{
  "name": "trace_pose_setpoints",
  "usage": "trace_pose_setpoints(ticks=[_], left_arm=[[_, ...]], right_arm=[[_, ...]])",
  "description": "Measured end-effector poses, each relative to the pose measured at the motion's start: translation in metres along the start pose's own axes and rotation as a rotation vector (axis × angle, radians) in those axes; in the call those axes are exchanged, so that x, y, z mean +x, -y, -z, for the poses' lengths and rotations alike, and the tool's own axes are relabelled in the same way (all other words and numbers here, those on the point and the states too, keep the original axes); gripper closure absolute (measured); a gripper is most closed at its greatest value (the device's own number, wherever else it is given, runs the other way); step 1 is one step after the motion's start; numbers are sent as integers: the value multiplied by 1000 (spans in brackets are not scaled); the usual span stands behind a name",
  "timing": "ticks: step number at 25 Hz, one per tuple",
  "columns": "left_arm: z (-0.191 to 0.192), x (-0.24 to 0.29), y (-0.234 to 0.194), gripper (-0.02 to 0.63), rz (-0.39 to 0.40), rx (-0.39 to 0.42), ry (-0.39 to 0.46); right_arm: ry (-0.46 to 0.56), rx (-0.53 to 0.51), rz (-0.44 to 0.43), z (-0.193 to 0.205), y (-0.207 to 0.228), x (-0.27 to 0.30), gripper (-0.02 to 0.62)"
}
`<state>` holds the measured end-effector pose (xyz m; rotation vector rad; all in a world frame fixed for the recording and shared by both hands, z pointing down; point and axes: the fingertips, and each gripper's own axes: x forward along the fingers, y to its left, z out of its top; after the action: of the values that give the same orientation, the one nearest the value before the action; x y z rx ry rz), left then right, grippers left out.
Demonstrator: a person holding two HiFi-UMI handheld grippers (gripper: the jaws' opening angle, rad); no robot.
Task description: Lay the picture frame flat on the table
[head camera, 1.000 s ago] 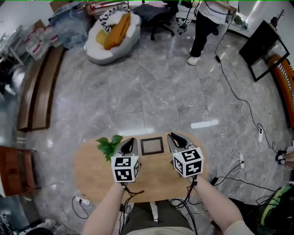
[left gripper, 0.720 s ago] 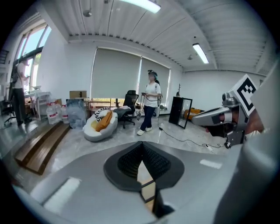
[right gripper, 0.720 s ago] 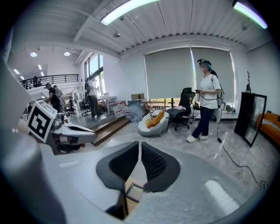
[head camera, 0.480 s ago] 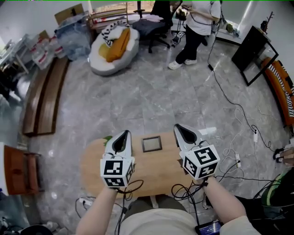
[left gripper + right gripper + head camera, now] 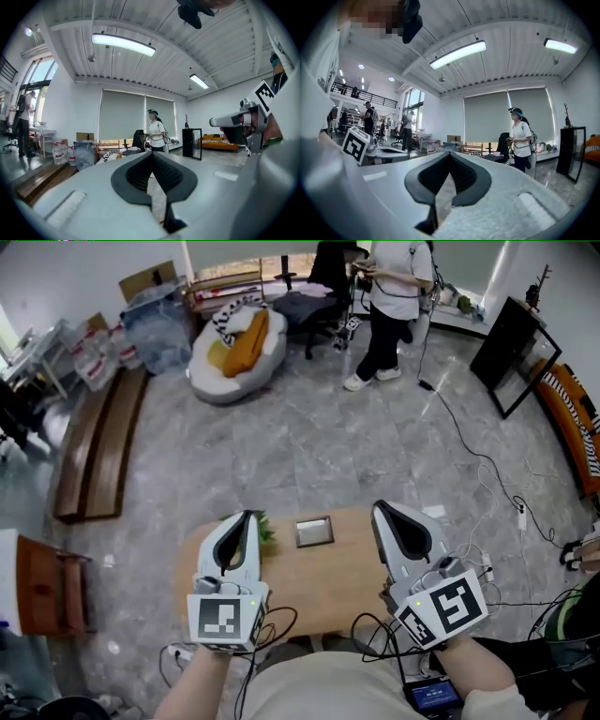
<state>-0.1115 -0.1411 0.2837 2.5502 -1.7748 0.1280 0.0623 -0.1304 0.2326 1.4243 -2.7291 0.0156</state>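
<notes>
closest in, the person's two forearms reach forward from the bottom of the head view, one gripper in each hand. the left gripper (image 5: pixel 247 515) carries its marker cube (image 5: pixel 227 620) at the near end. its jaws are pressed together with nothing between them, and its own view shows the dark pads meeting at the tip. the right gripper (image 5: pixel 378 506) is in the same state: jaws together and empty, its own cube (image 5: pixel 441 608) tilted toward the right. in both gripper views the jaws point out level into the room, not down at the wood.

under them is the oval wooden worktop (image 5: pixel 328 587). the picture frame (image 5: pixel 313 532) lies flat on it near the far edge, face up, between the two grippers' forward ends and touching neither. a small green plant (image 5: pixel 266 527) sits just beside the left gripper's tip, to the left of the frame and apart from it.

beyond the worktop is a grey marble floor (image 5: pixel 309 446), with black cables (image 5: pixel 473 460) trailing across its right side. long wooden benches (image 5: pixel 94 442) lie at the left. further back is a white beanbag (image 5: pixel 234 348) with an orange cushion on it, and a person (image 5: pixel 386 296) stands near an office chair (image 5: pixel 323 277). a black-framed panel (image 5: pixel 520 343) leans at the far right.
</notes>
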Motion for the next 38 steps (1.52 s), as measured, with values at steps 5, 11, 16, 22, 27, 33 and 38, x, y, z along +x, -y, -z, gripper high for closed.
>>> trace_pose_setpoints(ticks=[5,11,16,22,27,33,38], left_arm=[[-37,-31,-1,586,-27,-4,70],[-49,-55,7,586,-60,29,110],[-52,-61,23,586,-50,116,129],[-51,-58,29,586,-24,135,111],[-48,-52,29,586,-19,147,117],[-49,-48,32,586,-12,168,110],[-50,-49,36,586,-2,182,109]], right_arm=[[61,-41,-20,-37,-14,-29,594],[111,-57,-9,-58,-22,-55,594],[114,-72,-12,-57,-24,-58,594],[83,-91,-19,-50,-22,-51,594],[61,-93,-18,-39,-20,-47,594],[58,-90,-18,-40,-17,-45,594],[56,-88,-18,-39,-18,-45,594]])
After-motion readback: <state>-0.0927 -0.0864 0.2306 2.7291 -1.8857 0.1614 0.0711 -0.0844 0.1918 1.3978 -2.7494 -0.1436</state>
